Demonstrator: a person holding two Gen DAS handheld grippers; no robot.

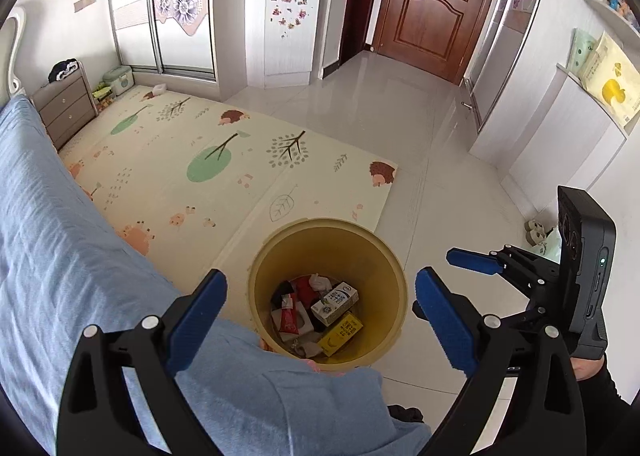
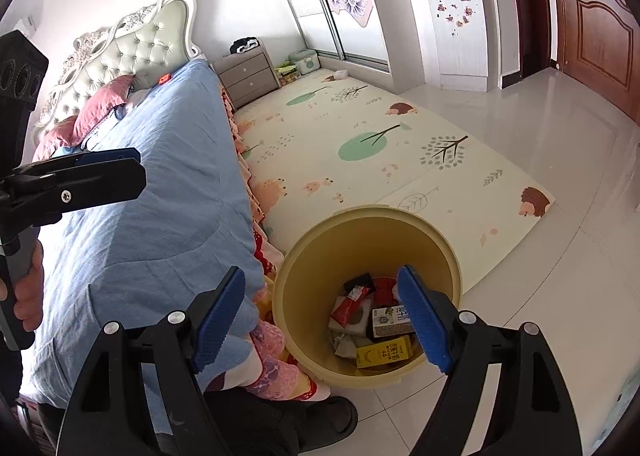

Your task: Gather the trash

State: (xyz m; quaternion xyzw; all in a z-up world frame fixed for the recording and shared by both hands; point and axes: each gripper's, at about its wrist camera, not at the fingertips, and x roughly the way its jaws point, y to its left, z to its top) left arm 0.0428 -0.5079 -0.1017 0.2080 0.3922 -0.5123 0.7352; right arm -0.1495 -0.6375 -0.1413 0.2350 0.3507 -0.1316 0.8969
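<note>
Below and between our left gripper's (image 1: 320, 320) fingers stands the yellow bin (image 1: 376, 256), beside the bed (image 1: 60, 236), with a white carton (image 1: 336, 302), a yellow box (image 1: 344, 332) and a red wrapper (image 1: 289, 318) lying inside. Our right gripper (image 2: 320, 320) hangs above the same bin. Both sets of fingers are spread wide apart, nothing between them.

Bright daylight, prob. from window side; glare on floor tiles (image 1: 384, 104); heavy fisheye warp, dark vignette corners.
</note>
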